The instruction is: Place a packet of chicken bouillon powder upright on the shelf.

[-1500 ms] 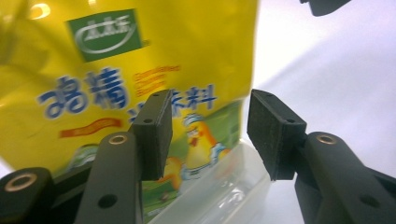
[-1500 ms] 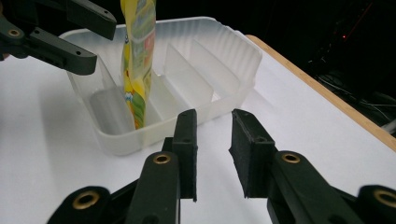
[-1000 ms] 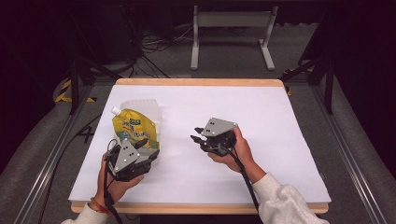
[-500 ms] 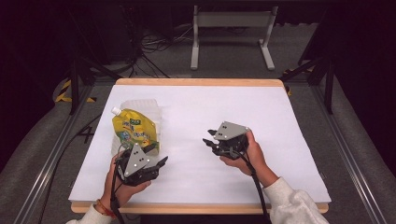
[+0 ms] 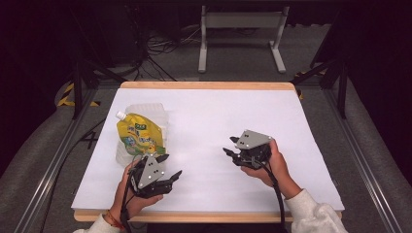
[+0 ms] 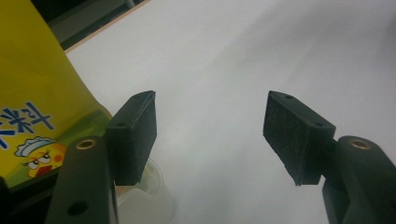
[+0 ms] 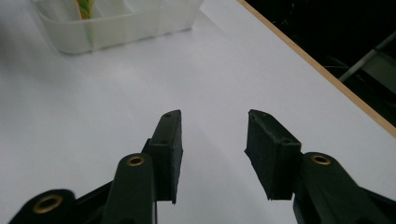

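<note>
Both hands have pulled back from the pouch (image 5: 140, 137); left fingers (image 6: 135, 135) and right fingers (image 7: 169, 151), just opening, stand apart, empty. It leans on the tray (image 5: 158, 116) and might slip

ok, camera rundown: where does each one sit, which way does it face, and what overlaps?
High view: fixed above the person's side, facing forward and down on the white table; both forearms enter from the bottom, left gripper and right gripper open.
Left gripper view: rides that gripper, looks along its open, empty jaws; yellow pouch beside them.
Right gripper view: rides that gripper, faces the clear tray.
Shared: pouch and tray appear in the high view too.
</note>
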Tool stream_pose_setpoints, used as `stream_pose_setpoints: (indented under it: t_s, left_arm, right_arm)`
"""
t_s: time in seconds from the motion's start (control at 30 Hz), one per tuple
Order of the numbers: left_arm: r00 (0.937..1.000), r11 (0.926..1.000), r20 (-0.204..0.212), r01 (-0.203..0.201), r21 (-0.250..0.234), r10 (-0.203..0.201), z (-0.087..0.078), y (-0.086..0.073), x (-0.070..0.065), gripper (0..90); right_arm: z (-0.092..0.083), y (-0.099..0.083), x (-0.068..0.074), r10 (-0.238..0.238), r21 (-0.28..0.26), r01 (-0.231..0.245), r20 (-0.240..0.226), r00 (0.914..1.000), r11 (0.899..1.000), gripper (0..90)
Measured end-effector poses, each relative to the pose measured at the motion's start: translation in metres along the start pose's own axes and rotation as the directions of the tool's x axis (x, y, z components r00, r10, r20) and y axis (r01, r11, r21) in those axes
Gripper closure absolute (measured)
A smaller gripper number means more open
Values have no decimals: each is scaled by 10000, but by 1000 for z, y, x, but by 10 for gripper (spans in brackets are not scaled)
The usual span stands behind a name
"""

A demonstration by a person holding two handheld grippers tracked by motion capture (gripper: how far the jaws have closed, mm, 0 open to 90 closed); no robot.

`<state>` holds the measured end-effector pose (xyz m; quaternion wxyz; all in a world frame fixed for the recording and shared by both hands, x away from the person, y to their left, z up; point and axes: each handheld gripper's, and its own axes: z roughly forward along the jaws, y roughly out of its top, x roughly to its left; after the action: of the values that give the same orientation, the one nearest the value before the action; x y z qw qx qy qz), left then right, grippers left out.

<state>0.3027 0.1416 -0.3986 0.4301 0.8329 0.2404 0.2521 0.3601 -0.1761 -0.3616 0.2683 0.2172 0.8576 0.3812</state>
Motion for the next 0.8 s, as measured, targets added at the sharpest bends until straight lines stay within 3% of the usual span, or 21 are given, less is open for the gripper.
stream_pose_setpoints:
  t_s: [0.43, 0.7, 0.8]
  left_arm:
    - [9984, 9983, 440, -373, 439, 353, 13, -5, -16, 279]
    - [9959, 9952, 751, -563, 797, 503, 19, -10, -22, 229]
    - [9954, 9942, 861, -502, 949, 421, 22, -12, -25, 215]
  right_arm:
    - [-18, -31, -1, -447, 535, 415, 607, 9972, 9977, 465]
    - [-28, -54, -3, -433, 837, 365, 815, 9957, 9958, 412]
    - [-35, -71, -6, -298, 985, 201, 984, 9947, 9949, 373]
